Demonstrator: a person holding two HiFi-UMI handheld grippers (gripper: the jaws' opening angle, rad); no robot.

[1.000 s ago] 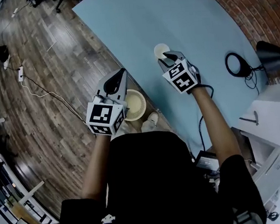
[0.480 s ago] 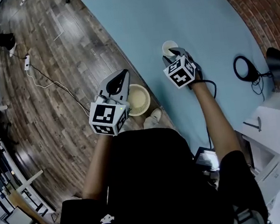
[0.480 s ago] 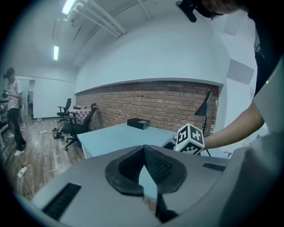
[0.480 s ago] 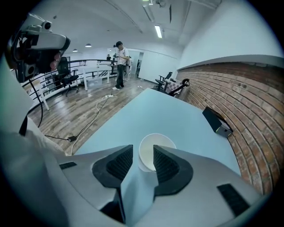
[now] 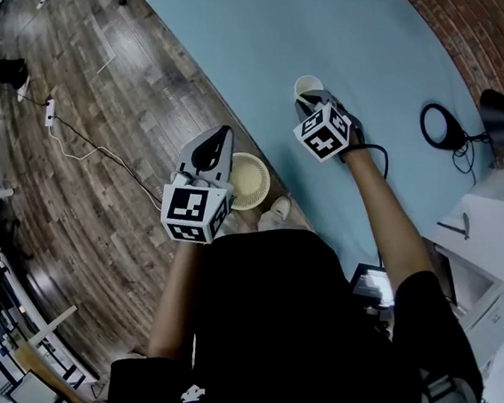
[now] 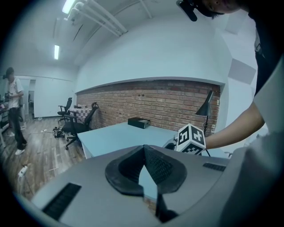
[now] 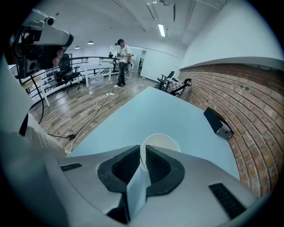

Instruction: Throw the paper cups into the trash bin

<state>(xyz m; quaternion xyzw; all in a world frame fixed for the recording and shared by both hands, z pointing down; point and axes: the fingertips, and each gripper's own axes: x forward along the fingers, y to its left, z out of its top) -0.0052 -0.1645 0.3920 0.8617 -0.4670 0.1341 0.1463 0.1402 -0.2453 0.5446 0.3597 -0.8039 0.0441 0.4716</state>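
A white paper cup (image 5: 308,86) stands upright on the light-blue table (image 5: 244,36). My right gripper (image 5: 311,102) is at the cup's near side. In the right gripper view the cup (image 7: 160,141) has its near wall between the two pads, and the right gripper (image 7: 143,153) is closing its jaws onto that wall. The round cream trash bin (image 5: 251,174) stands on the wooden floor by the table's edge, just right of my left gripper (image 5: 218,137). In its own view the left gripper (image 6: 144,148) is shut and holds nothing.
A coiled black cable (image 5: 441,123) and a dark lamp (image 5: 503,116) sit at the table's right end. A black box (image 7: 217,122) lies at the far end by the brick wall. Office chairs (image 6: 73,119) and a person (image 7: 122,57) are farther off. A cord (image 5: 95,154) runs across the floor.
My right gripper has come up to the cup and its jaws now straddle the cup's near wall. The left gripper has stayed by the bin.
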